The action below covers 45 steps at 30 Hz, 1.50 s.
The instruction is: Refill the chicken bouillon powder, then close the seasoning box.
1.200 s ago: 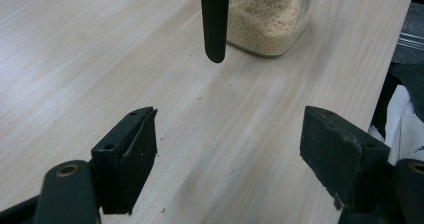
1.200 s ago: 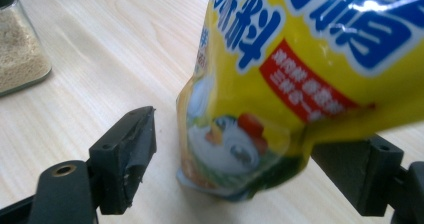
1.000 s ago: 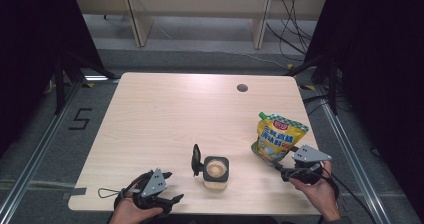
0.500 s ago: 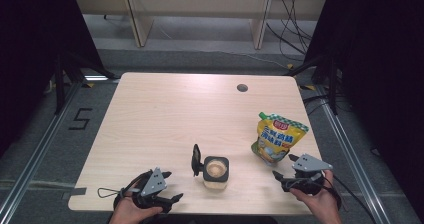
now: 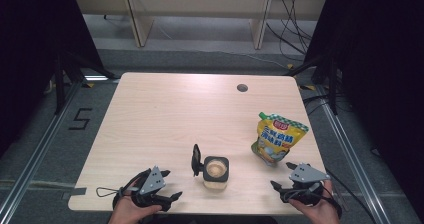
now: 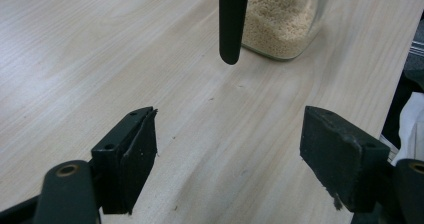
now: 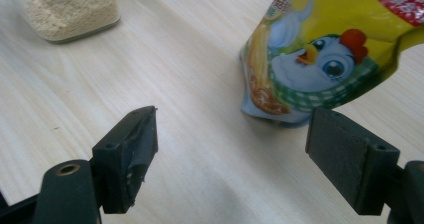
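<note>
The right gripper [image 5: 295, 190] sits at the near edge of the table [image 5: 165, 114], held in a hand [image 5: 315, 211]. Its two black jaws are wide apart and hold nothing. They touch nothing that I can see.

Just in front of this gripper stands a yellow bag [image 7: 325, 49] with a cartoon chick on it. In the right gripper view, the bottom of the bag is just past the gap between the jaws, a bit toward the right jaw. The bag stands up tall, so its long way goes up and down, and it leans a little away. This gripper is the nearer one to the bag. I think a grab here would need a short push forward.

The left gripper [image 5: 167, 196] is also at the near edge, held in the other hand [image 5: 127, 211]. Its jaws are wide apart too, and empty.

Ahead of it and a bit to the right stands a clear jar [image 6: 282, 19] with pale grains inside. The jar's black lid [image 6: 230, 21] is flipped open and hangs down on the side that faces this gripper. The jar is nearer to the left gripper.

The jar and the bag stand apart from each other, with bare table between them.
</note>
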Tool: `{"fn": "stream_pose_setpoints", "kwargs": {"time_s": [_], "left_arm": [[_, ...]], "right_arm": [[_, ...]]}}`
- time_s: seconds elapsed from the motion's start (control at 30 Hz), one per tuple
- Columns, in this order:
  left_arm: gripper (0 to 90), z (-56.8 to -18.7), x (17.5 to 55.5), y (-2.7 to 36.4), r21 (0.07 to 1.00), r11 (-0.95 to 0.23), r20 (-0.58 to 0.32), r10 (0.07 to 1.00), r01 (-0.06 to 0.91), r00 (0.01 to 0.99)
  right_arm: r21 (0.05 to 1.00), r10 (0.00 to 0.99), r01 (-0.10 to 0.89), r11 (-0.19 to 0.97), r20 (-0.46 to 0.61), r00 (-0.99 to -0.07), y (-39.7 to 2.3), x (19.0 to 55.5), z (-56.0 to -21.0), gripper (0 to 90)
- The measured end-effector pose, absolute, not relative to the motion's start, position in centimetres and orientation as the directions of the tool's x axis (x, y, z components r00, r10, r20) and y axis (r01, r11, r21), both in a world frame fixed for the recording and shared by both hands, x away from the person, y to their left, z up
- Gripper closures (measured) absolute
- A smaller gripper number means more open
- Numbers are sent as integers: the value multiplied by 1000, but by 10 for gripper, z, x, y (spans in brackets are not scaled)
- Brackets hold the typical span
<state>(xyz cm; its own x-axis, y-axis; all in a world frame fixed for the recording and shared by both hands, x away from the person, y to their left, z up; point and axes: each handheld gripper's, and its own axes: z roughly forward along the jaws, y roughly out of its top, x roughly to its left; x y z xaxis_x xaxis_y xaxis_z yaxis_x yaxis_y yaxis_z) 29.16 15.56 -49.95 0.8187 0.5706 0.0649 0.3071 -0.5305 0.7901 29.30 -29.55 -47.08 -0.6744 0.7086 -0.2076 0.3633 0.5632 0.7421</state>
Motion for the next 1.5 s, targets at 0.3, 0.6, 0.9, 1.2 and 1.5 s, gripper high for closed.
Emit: {"fn": "stream_pose_setpoints", "kwargs": {"time_s": [0.3,0.6,0.9,1.2,1.5], "left_arm": [[223,-496,294,159,794,-517,53,583,320,811],[224,-495,294,160,797,-514,56,585,317,809],[246,-492,296,159,813,-478,25,601,333,799],[731,-485,295,152,812,-502,43,562,300,826],[890,-467,296,145,832,-483,50,554,272,831]], "right_arm": [[728,683,355,587,-209,-700,-290,286,-476,219],[718,677,358,596,-210,-706,-289,281,-477,220],[713,672,357,604,-214,-709,-288,280,-478,223],[712,656,330,619,-238,-716,-287,281,-476,228],[712,656,331,620,-238,-716,-286,281,-476,232]]}}
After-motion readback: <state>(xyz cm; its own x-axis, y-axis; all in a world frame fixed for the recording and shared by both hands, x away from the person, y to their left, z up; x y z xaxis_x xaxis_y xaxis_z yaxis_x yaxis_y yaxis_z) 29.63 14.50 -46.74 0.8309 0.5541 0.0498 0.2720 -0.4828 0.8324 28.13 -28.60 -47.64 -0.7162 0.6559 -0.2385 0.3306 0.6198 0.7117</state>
